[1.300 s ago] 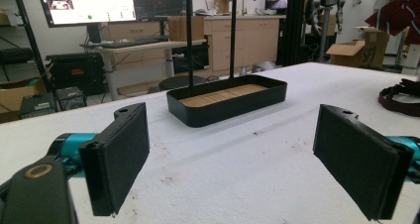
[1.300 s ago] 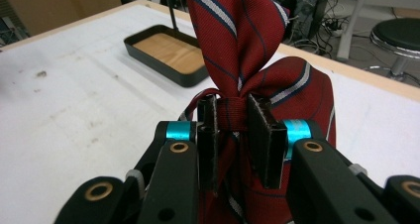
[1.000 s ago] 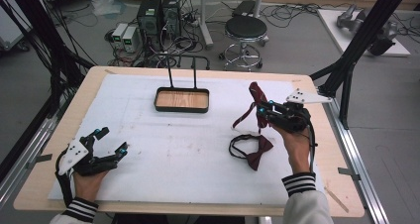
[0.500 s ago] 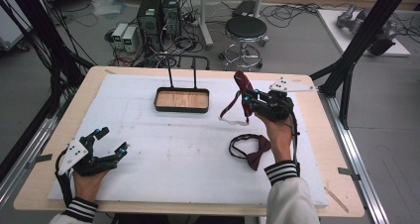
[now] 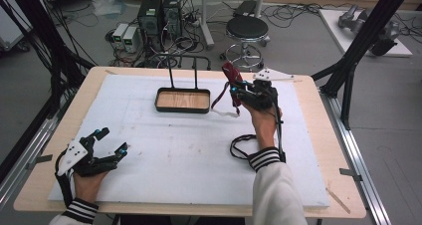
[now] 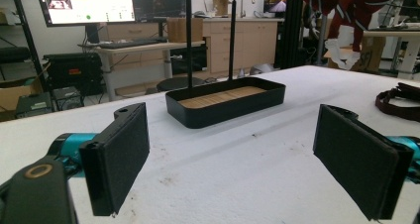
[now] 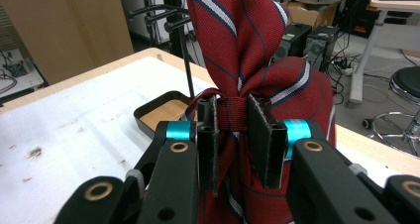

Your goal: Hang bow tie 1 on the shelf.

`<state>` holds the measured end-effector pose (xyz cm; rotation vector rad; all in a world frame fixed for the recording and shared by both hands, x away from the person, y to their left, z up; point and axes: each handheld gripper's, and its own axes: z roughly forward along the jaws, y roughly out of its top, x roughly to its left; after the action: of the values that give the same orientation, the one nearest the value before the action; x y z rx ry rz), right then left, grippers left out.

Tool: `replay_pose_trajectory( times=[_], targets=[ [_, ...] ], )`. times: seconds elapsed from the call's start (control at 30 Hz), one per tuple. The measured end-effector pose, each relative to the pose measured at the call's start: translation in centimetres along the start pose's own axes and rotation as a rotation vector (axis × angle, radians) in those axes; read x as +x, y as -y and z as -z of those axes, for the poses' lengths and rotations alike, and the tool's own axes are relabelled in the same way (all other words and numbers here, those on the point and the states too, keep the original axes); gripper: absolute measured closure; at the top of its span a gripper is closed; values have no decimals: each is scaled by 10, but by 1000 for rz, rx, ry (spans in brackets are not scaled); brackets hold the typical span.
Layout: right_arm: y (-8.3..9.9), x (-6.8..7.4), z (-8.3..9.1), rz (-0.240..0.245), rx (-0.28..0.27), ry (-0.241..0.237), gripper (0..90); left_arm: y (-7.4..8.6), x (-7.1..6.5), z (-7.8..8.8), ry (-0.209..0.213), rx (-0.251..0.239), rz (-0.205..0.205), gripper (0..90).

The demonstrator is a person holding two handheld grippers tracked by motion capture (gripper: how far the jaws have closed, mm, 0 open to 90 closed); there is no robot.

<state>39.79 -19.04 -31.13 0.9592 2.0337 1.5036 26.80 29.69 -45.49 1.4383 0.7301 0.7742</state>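
Red striped bow tie (image 7: pixel 237 60), pinched at its central knot between the jaws of the right gripper (image 7: pixel 236 135) and held clear above the surface (image 5: pixel 164 160). In the high view the bow tie (image 5: pixel 232 75) hangs just right of the black stand tray (image 5: pixel 182 100), its white-tipped strap (image 5: pixel 221 110) trailing down to the foam. Over the last second the right gripper (image 5: pixel 238 91) has carried the bow tie from the right part of the surface leftward and away from the person, toward the tray with its two upright rods (image 5: pixel 183 73); the grip has not altered. This suggests the transport step is well along, with the placing on the stand's crossbar, or into the tray, not yet done.

A second, darker bow tie (image 5: pixel 244 146) lies flat on the foam near the right sleeve (image 5: pixel 263 158), untouched. The left gripper (image 5: pixel 110 144) rests on the near left of the surface, jaws wide apart and empty, unmoved from a second ago; its own view looks across the foam at the tray (image 6: pixel 225 102).
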Motion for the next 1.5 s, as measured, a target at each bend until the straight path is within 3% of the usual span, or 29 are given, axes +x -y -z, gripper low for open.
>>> replay_pose_trajectory(
  times=[0.37, 0.8, 1.17, 1.5],
  targets=[
    [-12, -5, -24, -12, -34, 47, 753, 0, 0, 0, 0, -2, 7, 147],
    [-30, -7, -48, -13, -74, 35, 753, 0, 1, 0, -1, -3, 8, 147],
    [-43, -4, -71, 7, -61, 34, 753, 0, 1, 0, -1, -7, 14, 147],
    [-38, -10, -87, 0, -32, 61, 752, 0, 1, 1, 0, -8, 11, 147]
  ],
)
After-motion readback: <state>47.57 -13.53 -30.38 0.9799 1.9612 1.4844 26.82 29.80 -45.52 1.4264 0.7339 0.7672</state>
